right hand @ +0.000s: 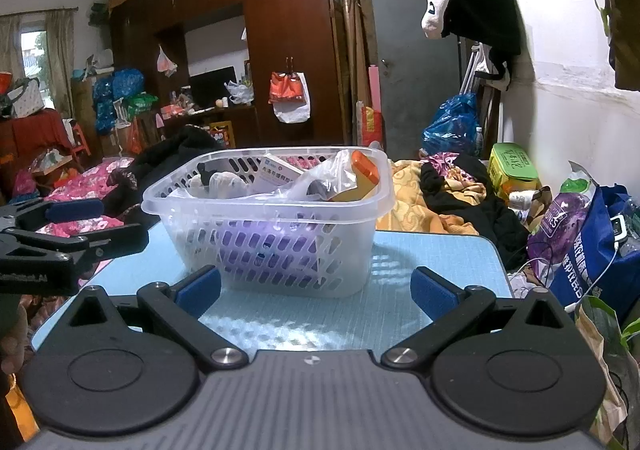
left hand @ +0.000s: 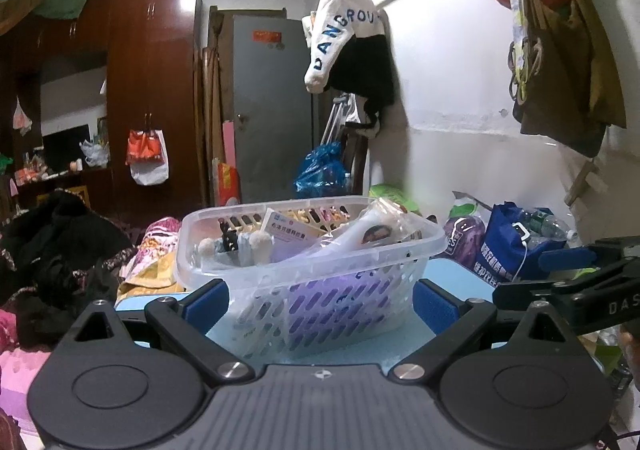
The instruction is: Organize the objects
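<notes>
A clear plastic basket (left hand: 392,234) stands on a light blue table (right hand: 440,250); it also shows in the right wrist view (right hand: 360,246). It holds a white medicine box (left hand: 286,234), a fluffy toy (left hand: 236,246), a plastic bag (right hand: 320,178), an orange-capped item (right hand: 366,166) and purple things low down. My left gripper (left hand: 320,302) is open, its blue pads either side of the basket's near wall. My right gripper (right hand: 318,290) is open and empty, just in front of the basket. Each gripper shows at the other view's edge.
A bed with heaped clothes and blankets (right hand: 440,186) lies behind the table. A blue tote bag (right hand: 592,266) and a purple pouch (right hand: 560,218) sit at the right. A brown wardrobe (right hand: 280,30) and a grey door (right hand: 412,50) stand at the back.
</notes>
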Demonstrator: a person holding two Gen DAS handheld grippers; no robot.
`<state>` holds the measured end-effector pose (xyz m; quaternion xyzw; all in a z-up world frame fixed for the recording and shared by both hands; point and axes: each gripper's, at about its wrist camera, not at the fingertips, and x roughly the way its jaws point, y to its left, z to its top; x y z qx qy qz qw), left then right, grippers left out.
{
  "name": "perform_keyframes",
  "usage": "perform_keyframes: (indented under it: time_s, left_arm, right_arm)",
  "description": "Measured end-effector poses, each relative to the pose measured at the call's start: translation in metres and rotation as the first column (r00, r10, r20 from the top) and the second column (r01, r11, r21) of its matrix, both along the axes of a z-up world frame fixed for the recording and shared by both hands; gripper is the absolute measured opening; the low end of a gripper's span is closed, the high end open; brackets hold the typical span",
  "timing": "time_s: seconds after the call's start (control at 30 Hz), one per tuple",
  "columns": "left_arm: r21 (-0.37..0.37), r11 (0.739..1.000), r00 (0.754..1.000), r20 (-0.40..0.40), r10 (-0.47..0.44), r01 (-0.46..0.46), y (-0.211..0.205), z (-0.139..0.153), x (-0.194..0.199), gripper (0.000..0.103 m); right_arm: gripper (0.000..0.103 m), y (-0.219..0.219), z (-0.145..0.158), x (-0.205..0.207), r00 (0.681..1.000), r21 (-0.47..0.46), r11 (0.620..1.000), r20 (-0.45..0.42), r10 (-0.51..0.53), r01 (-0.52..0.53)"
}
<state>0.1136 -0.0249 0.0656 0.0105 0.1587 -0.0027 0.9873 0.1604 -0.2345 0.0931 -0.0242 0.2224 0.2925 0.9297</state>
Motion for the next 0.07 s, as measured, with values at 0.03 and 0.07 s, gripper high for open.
perform_keyframes:
  time_s: [0.03, 0.07]
  left_arm:
    - [0.003, 1.000, 1.000, 0.000, -0.001, 0.001, -0.0011, -0.0001, -0.0002, 0.100]
    - [0.007, 1.000, 1.000, 0.001, -0.003, 0.003, -0.0019, -0.0004, -0.0005, 0.100]
  right_arm:
    - [0.103, 0.0003, 0.0003, 0.0002, 1.000, 0.000, 1.000, -0.001, 0.001, -0.001]
    - [0.103, 0.0004, 0.0007, 0.0002, 1.000, -0.001, 1.000, -0.001, 0.002, -0.002]
